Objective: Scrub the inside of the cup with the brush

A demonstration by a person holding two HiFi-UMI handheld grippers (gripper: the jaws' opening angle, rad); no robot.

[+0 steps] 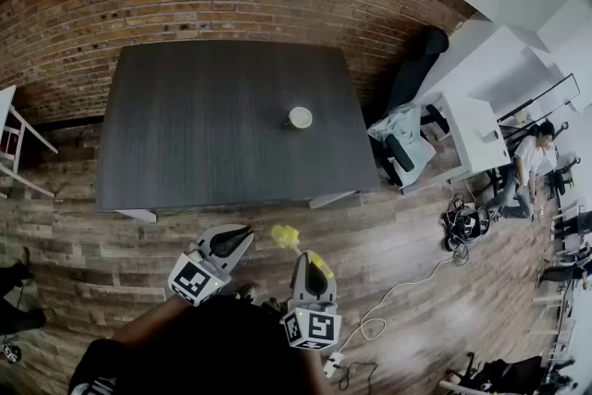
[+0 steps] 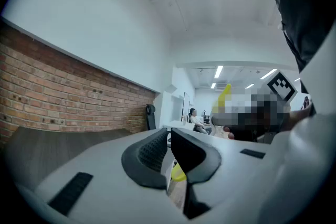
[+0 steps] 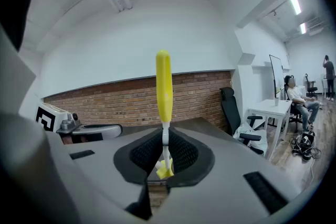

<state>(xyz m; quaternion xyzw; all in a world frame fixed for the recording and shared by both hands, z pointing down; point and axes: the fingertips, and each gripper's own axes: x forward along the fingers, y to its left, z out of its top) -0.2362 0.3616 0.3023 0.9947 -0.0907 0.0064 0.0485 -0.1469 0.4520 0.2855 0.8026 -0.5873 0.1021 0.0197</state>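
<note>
Head view looks steeply down on a dark table (image 1: 185, 125) set against a brick wall (image 1: 139, 5). The white cup (image 1: 300, 117) stands upright on it, right of the middle, with its mouth up. Both of my tools hang over the wood floor (image 1: 416, 245) on the near side of the table, well apart from the cup.

My right gripper (image 3: 165, 152) is clamped on the brush (image 3: 163, 86). In the right gripper view the jaws pinch its thin white neck, the long yellow handle stands straight up above them, and a small yellow part shows just below the pads. From above, yellow shows at the jaws and a yellow end sticks out ahead and to the left.

My left gripper (image 2: 169, 139) has its jaws together with nothing held. In its own view only a thin slit shows between the pads, with a bit of yellow from beyond it.

The print that shows is the black-and-white square marker on each cube, left (image 1: 192, 280) and right (image 1: 312, 327). They are patterns rather than words.

To the right a black office chair (image 1: 416, 60) stands by the table's corner. A person (image 1: 532, 157) sits by a white desk (image 1: 472, 129), and cables (image 1: 388, 301) trail over the floor.
</note>
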